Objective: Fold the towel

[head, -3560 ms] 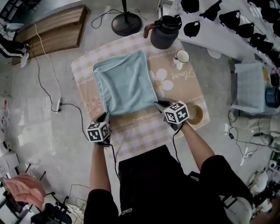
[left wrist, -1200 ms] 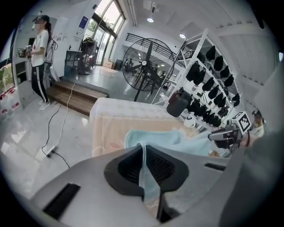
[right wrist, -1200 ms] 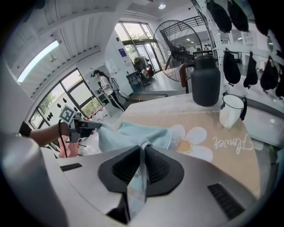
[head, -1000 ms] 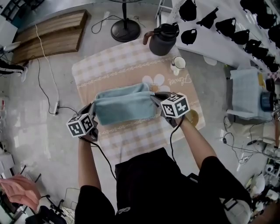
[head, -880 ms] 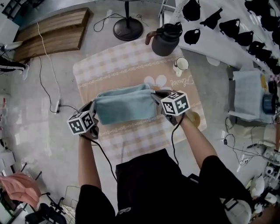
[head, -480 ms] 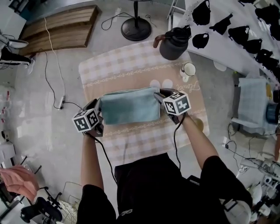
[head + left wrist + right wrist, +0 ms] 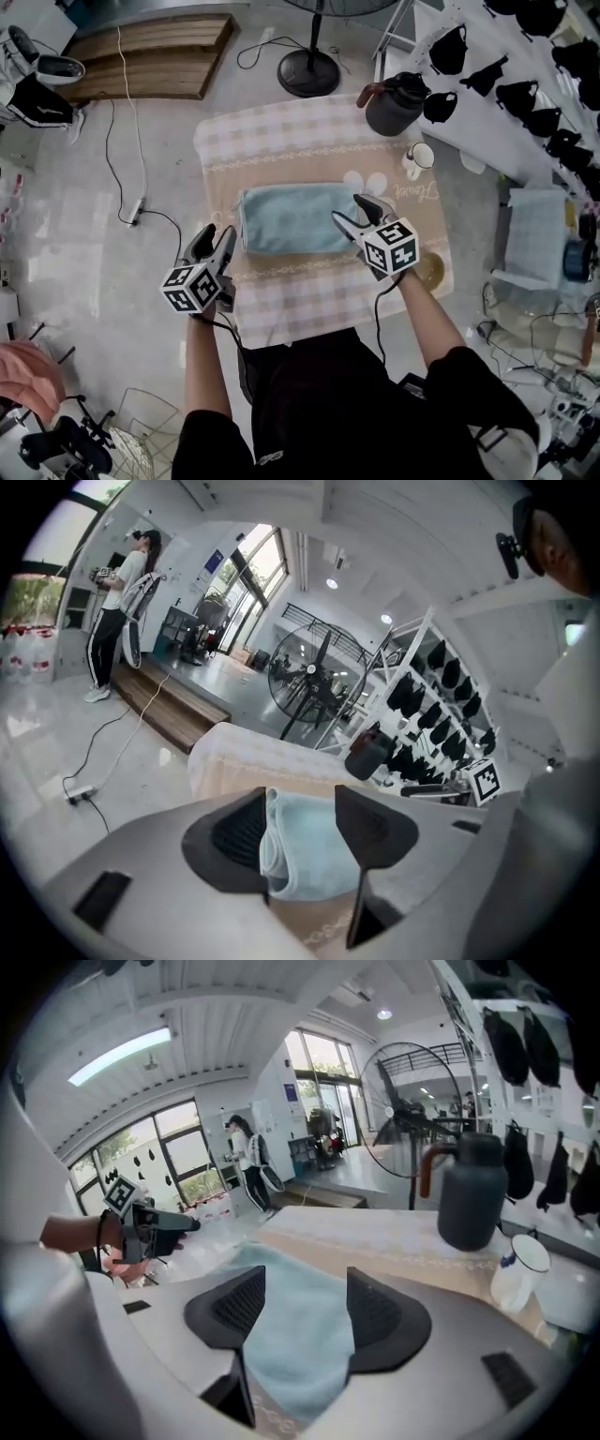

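Note:
The light blue towel [image 7: 289, 218] lies folded into a long band across the checked tablecloth [image 7: 281, 141]. My left gripper [image 7: 214, 246] hangs off the towel's left near corner, a little apart from it. Its jaws are opening, with nothing between them. My right gripper [image 7: 354, 216] is at the towel's right end, jaws opening too, and the pads press on nothing. In the left gripper view the towel's folded end [image 7: 300, 850] shows beyond the spread jaws of the gripper [image 7: 305, 832]. In the right gripper view the towel [image 7: 298, 1335] lies past the gripper [image 7: 300, 1309].
A dark jug [image 7: 396, 101] and a white mug [image 7: 419, 159] stand at the table's far right. A brown saucer [image 7: 429, 270] sits near the right front corner. A fan base [image 7: 314, 73], cables and a wooden platform [image 7: 150, 61] are on the floor beyond.
The towel went from flat to folded over. Both grippers let go of its ends, opened and drew back toward the person, and the towel now rests on the table.

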### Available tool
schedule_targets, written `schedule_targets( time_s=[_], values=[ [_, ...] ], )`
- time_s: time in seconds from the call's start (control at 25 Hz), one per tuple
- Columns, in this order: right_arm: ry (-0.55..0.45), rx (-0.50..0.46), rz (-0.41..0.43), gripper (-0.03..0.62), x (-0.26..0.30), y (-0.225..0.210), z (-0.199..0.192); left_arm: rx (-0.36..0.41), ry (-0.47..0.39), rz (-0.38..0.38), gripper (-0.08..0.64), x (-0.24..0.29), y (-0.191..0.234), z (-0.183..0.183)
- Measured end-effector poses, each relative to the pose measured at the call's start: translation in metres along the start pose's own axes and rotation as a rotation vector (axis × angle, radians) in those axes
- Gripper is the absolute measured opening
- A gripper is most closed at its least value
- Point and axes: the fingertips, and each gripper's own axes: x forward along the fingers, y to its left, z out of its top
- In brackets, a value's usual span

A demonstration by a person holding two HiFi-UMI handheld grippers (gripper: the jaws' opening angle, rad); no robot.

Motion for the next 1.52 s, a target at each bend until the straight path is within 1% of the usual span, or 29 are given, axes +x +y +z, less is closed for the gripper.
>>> schedule_targets(
  time_s=[0.04, 0.12, 0.2, 0.32, 0.44, 0.52, 0.64, 0.72, 0.8, 0.84, 0.92, 0.96, 1.12, 1.24, 1.32, 1.44, 1.52],
  values=[
    [-0.02, -0.023, 0.027, 0.249, -0.001, 0.023, 0.007, -0.007, -0.024, -0.017, 0.213, -0.015, -0.006, -0.001],
    [-0.056, -0.073, 0.078, 0.249, -0.002, 0.069, 0.017, -0.008, -0.063, -0.026, 0.213, -0.046, -0.014, -0.007],
    [-0.093, -0.126, 0.116, 0.249, 0.004, 0.124, 0.026, -0.002, -0.082, -0.022, 0.213, -0.084, -0.008, -0.016],
    [-0.128, -0.171, 0.144, 0.249, 0.022, 0.22, 0.033, 0.017, -0.105, 0.005, 0.213, -0.159, 0.029, -0.027],
    [-0.147, -0.204, 0.166, 0.249, 0.039, 0.298, 0.039, 0.022, -0.159, 0.075, 0.213, -0.235, 0.077, -0.028],
    [-0.155, -0.206, 0.192, 0.249, 0.05, 0.342, 0.044, 0.005, -0.181, 0.111, 0.213, -0.28, 0.103, -0.03],
    [-0.146, -0.185, 0.247, 0.249, 0.068, 0.407, 0.053, -0.04, -0.184, 0.144, 0.213, -0.34, 0.136, -0.035],
    [-0.129, -0.201, 0.28, 0.249, 0.081, 0.453, 0.057, -0.076, -0.195, 0.172, 0.213, -0.379, 0.155, -0.04],
    [-0.135, -0.23, 0.291, 0.249, 0.096, 0.492, 0.066, -0.097, -0.222, 0.178, 0.213, -0.408, 0.177, -0.039],
    [-0.158, -0.246, 0.284, 0.249, 0.107, 0.504, 0.077, -0.089, -0.244, 0.165, 0.213, -0.411, 0.191, -0.029],
    [-0.206, -0.267, 0.265, 0.249, 0.125, 0.516, 0.101, -0.065, -0.279, 0.134, 0.213, -0.406, 0.214, -0.007],
    [-0.214, -0.267, 0.26, 0.249, 0.129, 0.52, 0.106, -0.061, -0.281, 0.126, 0.213, -0.405, 0.218, -0.002],
    [-0.186, -0.232, 0.241, 0.249, 0.142, 0.513, 0.099, -0.072, -0.24, 0.105, 0.213, -0.396, 0.215, -0.004],
    [-0.192, -0.198, 0.192, 0.249, 0.155, 0.481, 0.101, -0.033, -0.194, 0.044, 0.213, -0.359, 0.213, 0.009],
    [-0.205, -0.178, 0.155, 0.249, 0.161, 0.458, 0.107, 0.009, -0.162, 0.008, 0.213, -0.331, 0.212, 0.026],
    [-0.221, -0.123, 0.11, 0.249, 0.179, 0.427, 0.12, 0.081, -0.12, -0.032, 0.213, -0.291, 0.217, 0.068],
    [-0.226, -0.08, 0.083, 0.249, 0.191, 0.403, 0.134, 0.119, -0.092, -0.078, 0.213, -0.259, 0.213, 0.099]
  ],
)
